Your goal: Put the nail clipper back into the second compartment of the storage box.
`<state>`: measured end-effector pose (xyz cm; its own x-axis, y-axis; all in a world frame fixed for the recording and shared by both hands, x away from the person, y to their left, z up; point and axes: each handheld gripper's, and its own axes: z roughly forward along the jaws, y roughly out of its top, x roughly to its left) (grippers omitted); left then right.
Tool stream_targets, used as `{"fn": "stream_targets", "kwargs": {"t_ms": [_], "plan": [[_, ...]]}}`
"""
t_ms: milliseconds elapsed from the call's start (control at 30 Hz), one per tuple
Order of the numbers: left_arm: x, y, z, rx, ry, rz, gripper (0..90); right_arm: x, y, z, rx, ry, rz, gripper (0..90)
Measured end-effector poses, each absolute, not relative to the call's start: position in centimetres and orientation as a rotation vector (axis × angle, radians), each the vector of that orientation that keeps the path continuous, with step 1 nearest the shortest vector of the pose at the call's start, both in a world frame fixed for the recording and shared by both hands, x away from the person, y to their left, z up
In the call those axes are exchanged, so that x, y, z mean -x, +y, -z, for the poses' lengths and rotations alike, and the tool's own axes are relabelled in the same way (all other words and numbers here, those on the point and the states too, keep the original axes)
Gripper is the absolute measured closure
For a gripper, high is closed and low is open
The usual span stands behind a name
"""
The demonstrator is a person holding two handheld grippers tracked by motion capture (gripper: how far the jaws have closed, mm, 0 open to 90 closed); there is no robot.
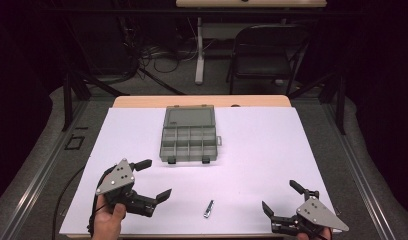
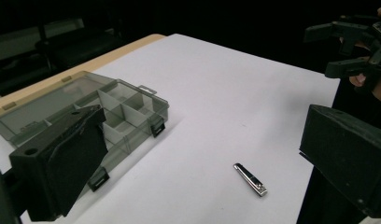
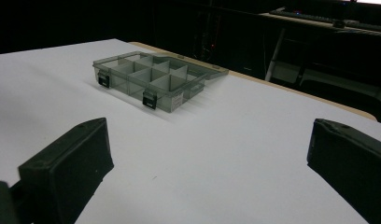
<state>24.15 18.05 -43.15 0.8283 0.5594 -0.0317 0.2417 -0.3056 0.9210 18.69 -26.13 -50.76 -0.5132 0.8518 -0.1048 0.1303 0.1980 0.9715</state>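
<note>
The organizer box [image 1: 188, 136] sits toward the far middle of my white table [image 1: 262, 150], its lid [image 1: 188, 116] folded flat behind it. Its compartments, split by pale dividers, look bare as far as I can see from the high view and from both gripper views. Two dark latches hang on the box's near wall.

The nail clipper [image 1: 208, 208] lies flat on the table near my edge, well apart from the box and between my two grippers, touching neither.

My left gripper [image 1: 148, 179] is raised at the near left corner, my hand [image 1: 108, 222] wrapped around its body. Its jaws are spread wide with nothing between them; in the left gripper view the clipper [image 2: 250, 179] lies on the sheet past them.

My right gripper [image 1: 281, 197] is at the near right corner, jaws likewise spread wide and holding nothing, pointed toward the box [image 3: 151, 81].
</note>
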Motion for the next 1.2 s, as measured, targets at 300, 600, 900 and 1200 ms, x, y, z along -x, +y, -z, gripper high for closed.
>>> {"fn": "stream_targets", "kwargs": {"t_ms": [300,600,900,1200], "plan": [[-25.0,16.6,43.1,-1.961,0.635,-0.265,0.6,-18.8,-26.1,50.9,-0.925,1.805,-1.360,0.0],[-26.2,15.2,43.6,-2.042,0.697,-0.178,0.6,-18.8,-26.3,51.0,-0.934,1.805,-1.361,0.0],[-26.9,13.5,44.5,-2.124,0.739,-0.118,0.6,-18.9,-26.3,51.0,-0.934,1.817,-1.362,0.0],[-27.4,11.8,45.8,-2.170,0.767,-0.044,0.6,-19.0,-26.3,51.1,-0.935,1.823,-1.360,0.0]]}}
